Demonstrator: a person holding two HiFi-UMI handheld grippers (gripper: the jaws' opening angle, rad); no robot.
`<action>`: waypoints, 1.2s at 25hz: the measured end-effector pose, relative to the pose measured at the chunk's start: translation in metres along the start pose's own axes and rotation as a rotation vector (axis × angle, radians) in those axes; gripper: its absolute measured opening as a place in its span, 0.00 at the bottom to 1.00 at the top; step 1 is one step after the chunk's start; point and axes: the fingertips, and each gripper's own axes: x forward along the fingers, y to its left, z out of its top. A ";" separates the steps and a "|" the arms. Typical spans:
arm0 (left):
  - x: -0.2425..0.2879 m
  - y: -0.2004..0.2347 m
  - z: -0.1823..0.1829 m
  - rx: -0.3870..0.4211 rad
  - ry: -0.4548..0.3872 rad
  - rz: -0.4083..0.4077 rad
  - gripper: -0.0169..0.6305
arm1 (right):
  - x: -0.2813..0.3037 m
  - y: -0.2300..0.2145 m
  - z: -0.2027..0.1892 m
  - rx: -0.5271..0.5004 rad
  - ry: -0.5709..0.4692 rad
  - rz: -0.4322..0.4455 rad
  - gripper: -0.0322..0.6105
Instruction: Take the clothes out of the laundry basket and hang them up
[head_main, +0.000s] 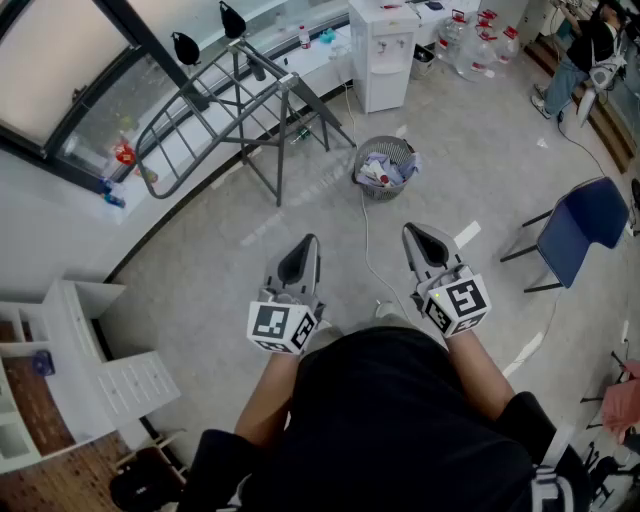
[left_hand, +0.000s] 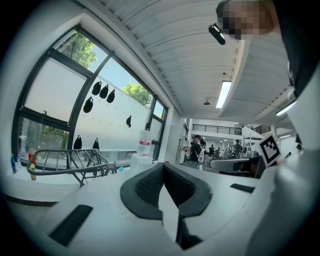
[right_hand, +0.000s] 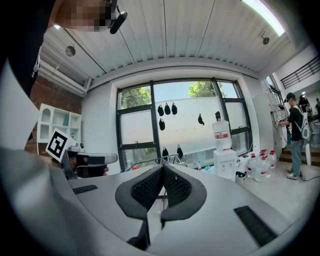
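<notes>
L gripper & R gripper fingers together, empty; laundry basket w/ clothes ahead on floor; drying rack prob bare.

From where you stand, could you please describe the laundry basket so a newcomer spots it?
Find the tall white water dispenser; the round grey mesh laundry basket stands on the floor before it, right of the grey metal drying rack. It alone holds crumpled clothes.
</notes>
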 end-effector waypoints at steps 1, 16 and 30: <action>0.002 -0.003 -0.002 -0.001 0.000 0.000 0.03 | -0.001 -0.003 0.000 0.001 0.003 0.000 0.05; 0.012 -0.036 -0.019 -0.020 0.008 -0.030 0.03 | -0.029 -0.029 -0.006 0.036 -0.008 -0.019 0.05; 0.039 -0.065 -0.047 -0.069 0.064 -0.095 0.32 | -0.065 -0.085 -0.039 0.071 0.066 -0.085 0.28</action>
